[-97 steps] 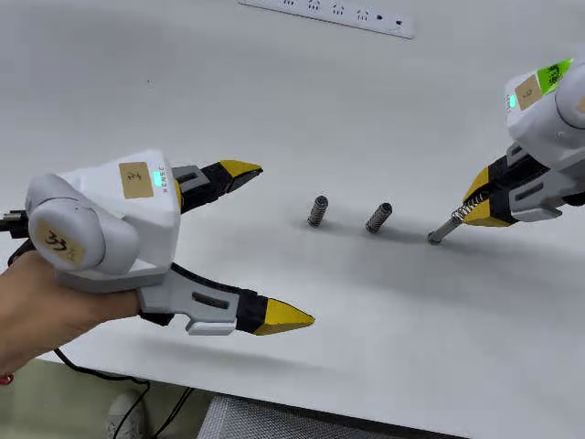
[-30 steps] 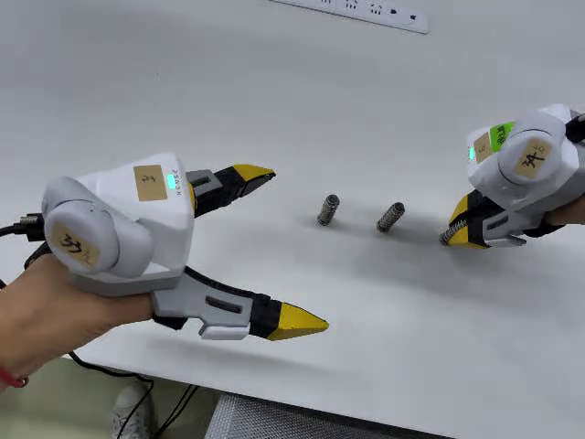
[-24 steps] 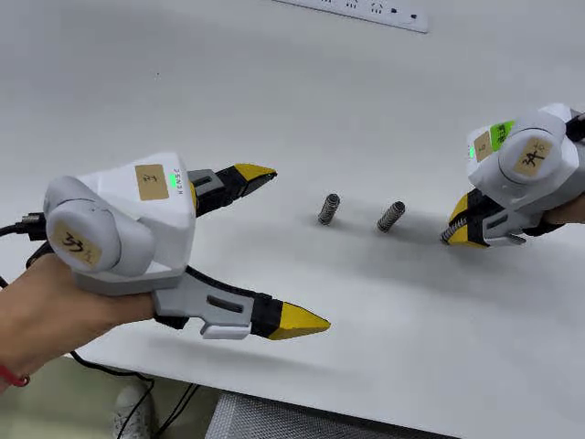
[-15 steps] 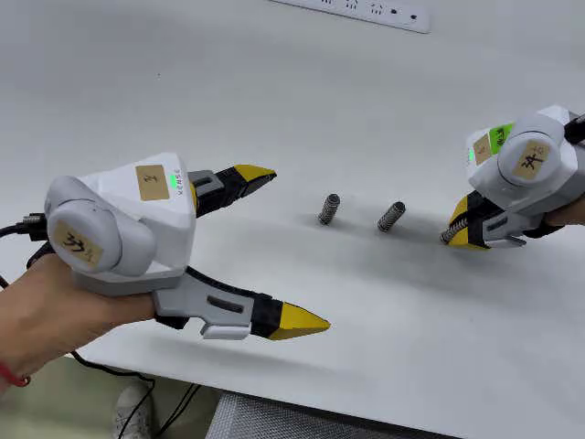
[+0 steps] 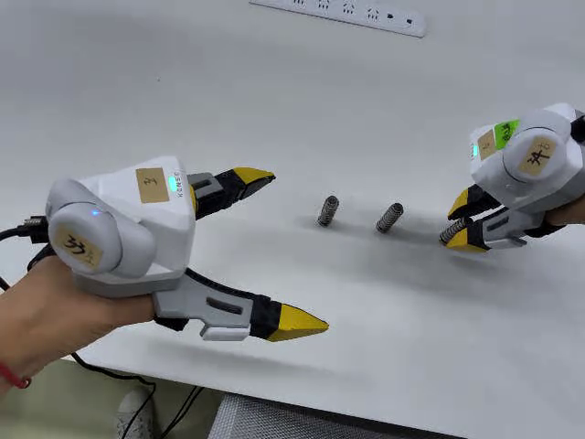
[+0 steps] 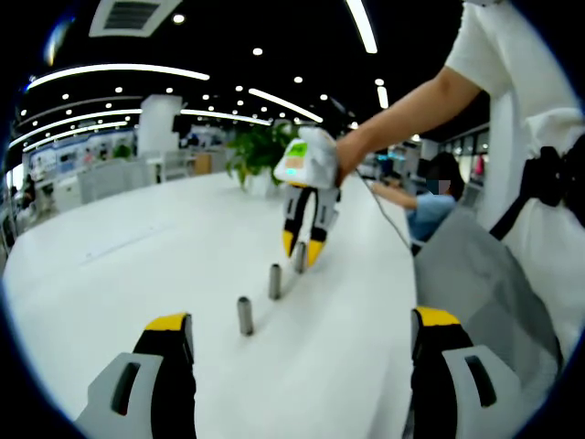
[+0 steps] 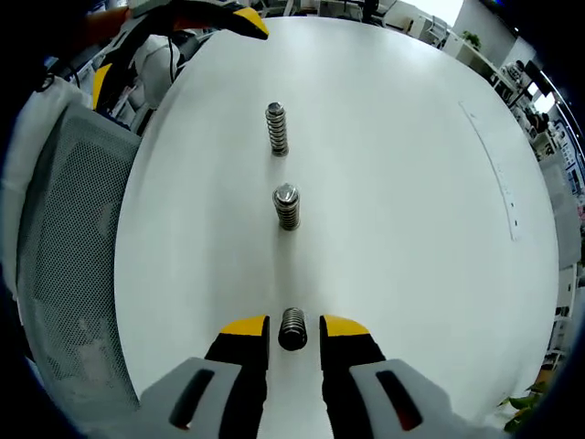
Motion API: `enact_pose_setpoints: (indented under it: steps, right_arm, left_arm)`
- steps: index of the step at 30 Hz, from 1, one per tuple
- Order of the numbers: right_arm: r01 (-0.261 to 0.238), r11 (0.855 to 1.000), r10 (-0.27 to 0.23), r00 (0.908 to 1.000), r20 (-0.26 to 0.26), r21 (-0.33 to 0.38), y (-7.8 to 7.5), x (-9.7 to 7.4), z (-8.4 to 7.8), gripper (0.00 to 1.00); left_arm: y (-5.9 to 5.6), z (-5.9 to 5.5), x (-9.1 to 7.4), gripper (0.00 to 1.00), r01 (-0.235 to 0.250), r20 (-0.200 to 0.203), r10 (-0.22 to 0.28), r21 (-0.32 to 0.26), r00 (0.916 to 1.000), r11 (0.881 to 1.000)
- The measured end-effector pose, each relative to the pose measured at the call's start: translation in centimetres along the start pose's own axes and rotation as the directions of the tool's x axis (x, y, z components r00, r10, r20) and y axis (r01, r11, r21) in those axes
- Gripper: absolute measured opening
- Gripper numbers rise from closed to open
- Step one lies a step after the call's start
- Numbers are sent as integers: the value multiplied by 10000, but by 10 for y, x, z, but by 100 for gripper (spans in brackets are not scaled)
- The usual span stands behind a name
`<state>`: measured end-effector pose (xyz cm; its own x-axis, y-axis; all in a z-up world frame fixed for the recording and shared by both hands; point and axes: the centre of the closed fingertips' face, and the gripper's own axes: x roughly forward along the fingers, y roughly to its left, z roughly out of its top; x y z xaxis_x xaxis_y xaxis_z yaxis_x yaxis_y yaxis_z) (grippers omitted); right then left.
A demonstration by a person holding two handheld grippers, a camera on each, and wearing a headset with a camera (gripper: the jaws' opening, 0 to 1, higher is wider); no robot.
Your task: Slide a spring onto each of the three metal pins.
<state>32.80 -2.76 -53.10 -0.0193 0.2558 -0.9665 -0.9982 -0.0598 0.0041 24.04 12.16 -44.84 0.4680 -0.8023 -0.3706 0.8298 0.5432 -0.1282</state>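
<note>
White bench [image 5: 274, 82]: the right gripper [image 5: 462, 222] has just let its jaws part, leaving the third sprung pin [image 7: 292, 327] standing between them, near the middle pin [image 5: 389, 217]. The left gripper [image 5: 292, 248] hangs wide open. All three look done.

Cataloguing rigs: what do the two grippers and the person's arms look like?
The left gripper and right gripper have rounded white housings, grey-and-black jaws with yellow tips, tan handwritten labels. The left trails a black cable; the right bears a green sticker. The person wears a red wristband and a white short sleeve.
</note>
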Motion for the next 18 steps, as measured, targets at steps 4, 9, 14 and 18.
enact_pose_setpoints:
  steps: [4, 9, 14, 18]
  right_arm:
    - [189, 9995, -194, 9995, 236, 233, -1, -6, 0, 25]
    - [264, 9969, -327, 9958, 859, 739, -2, -16, -5, 31]
    - [438, 9917, -604, 9887, 1372, 1212, -2, -24, -13, 36]
    - [540, 9841, -852, 9794, 1829, 1694, 1, -33, -16, 42]
  left_arm:
    - [0, -1, 0, 100, 30, -93, -29, 95, 10000, 10000]
    - [2, -2, -1, 100, -20, -181, 23, 157, 9998, 9999]
    - [4, -3, -3, 100, -79, -268, 83, 179, 9996, 9998]
    - [5, -6, -4, 100, -103, -505, 121, 355, 9986, 9993]
